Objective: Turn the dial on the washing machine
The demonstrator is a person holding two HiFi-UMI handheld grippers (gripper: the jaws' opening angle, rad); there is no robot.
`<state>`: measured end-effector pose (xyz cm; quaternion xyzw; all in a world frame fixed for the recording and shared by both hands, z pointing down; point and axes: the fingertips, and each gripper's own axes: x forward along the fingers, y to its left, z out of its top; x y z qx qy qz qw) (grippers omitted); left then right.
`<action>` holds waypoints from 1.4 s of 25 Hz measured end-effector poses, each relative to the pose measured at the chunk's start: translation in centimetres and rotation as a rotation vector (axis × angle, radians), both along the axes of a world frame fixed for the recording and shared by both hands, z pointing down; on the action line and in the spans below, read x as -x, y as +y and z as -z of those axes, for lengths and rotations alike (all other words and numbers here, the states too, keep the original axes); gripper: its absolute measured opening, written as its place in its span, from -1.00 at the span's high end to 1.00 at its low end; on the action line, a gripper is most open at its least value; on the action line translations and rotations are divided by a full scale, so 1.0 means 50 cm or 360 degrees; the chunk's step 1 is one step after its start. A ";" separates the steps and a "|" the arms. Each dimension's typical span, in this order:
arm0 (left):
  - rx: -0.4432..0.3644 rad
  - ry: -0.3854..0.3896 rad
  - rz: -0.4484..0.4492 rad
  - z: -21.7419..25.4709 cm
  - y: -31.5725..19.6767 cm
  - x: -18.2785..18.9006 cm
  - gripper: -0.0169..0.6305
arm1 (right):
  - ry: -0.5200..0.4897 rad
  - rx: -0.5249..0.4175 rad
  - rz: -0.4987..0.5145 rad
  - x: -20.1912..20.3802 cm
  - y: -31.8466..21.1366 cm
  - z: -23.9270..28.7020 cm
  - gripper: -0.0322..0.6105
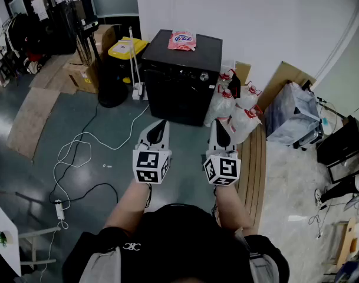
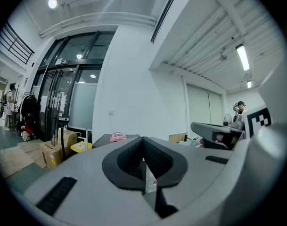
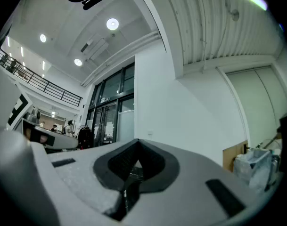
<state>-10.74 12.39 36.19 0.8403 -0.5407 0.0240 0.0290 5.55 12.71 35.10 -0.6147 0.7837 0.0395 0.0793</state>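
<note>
Dial (image 1: 204,75): on the front panel of the black washer (image 1: 180,93), toward the panel's right end, well ahead of both grippers and touched by neither.

Near:
- Both forearms reach straight forward from the torso, side by side and about parallel: left forearm (image 1: 127,204), right forearm (image 1: 231,204).
- Each hand is hidden under its gripper's marker cube.

Grippers:
- Left gripper (image 1: 160,124) points level toward the washer. Its jaws are pressed together at the tips and empty. A thin slit lower down between the pads shows only background.
- Right gripper (image 1: 218,124) is just beside it, apart from it, with the nose tipped slightly upward. Its own view takes in mostly wall and ceiling. Its jaws are pressed together and empty.
- Both hover over the floor (image 1: 185,175) short of the washer.

Mid:
- White cable (image 1: 79,152) lies in loops on the floor to the left.
- Planks (image 1: 254,164) lie along the floor to the right.

Far:
- The washer stands against the white wall.
- Pink packet (image 1: 183,39) lies on its lid.
- White bags (image 1: 235,108) with red ties are piled just beside its right side.
- Yellow-lidded bin (image 1: 126,48) and cardboard boxes (image 1: 85,69) stand to its left.
- Grey bundle (image 1: 291,115) sits further right, near the wall.
</note>
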 end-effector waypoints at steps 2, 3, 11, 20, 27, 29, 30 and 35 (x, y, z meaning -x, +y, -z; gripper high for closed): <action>-0.0003 -0.0007 -0.0005 0.003 0.009 -0.006 0.96 | -0.0017 0.0004 0.0005 -0.003 0.007 0.002 0.90; -0.0004 -0.0010 -0.0006 0.004 0.013 -0.009 0.96 | -0.0022 0.0006 0.0007 -0.005 0.011 0.003 0.90; -0.0010 -0.0020 -0.0018 0.005 0.042 -0.008 0.96 | -0.0037 0.0011 0.0011 0.003 0.038 0.004 0.90; -0.0024 -0.0014 -0.0047 -0.001 0.036 0.022 0.96 | -0.0033 -0.0014 -0.0014 0.035 0.037 0.005 0.90; 0.0004 -0.0039 -0.0069 -0.027 0.017 0.029 0.96 | -0.0041 -0.0003 -0.0051 0.035 0.030 -0.012 0.90; 0.0005 -0.0043 -0.0070 -0.029 0.006 0.027 0.96 | -0.0069 -0.0007 -0.0058 0.028 0.018 -0.010 0.90; 0.0004 -0.0045 -0.0071 -0.030 -0.001 0.025 0.96 | -0.0079 -0.0009 -0.0060 0.025 0.010 -0.011 0.90; -0.0014 -0.0061 -0.0060 -0.038 -0.058 0.008 0.96 | -0.0080 -0.0007 -0.0056 0.009 -0.051 -0.025 0.90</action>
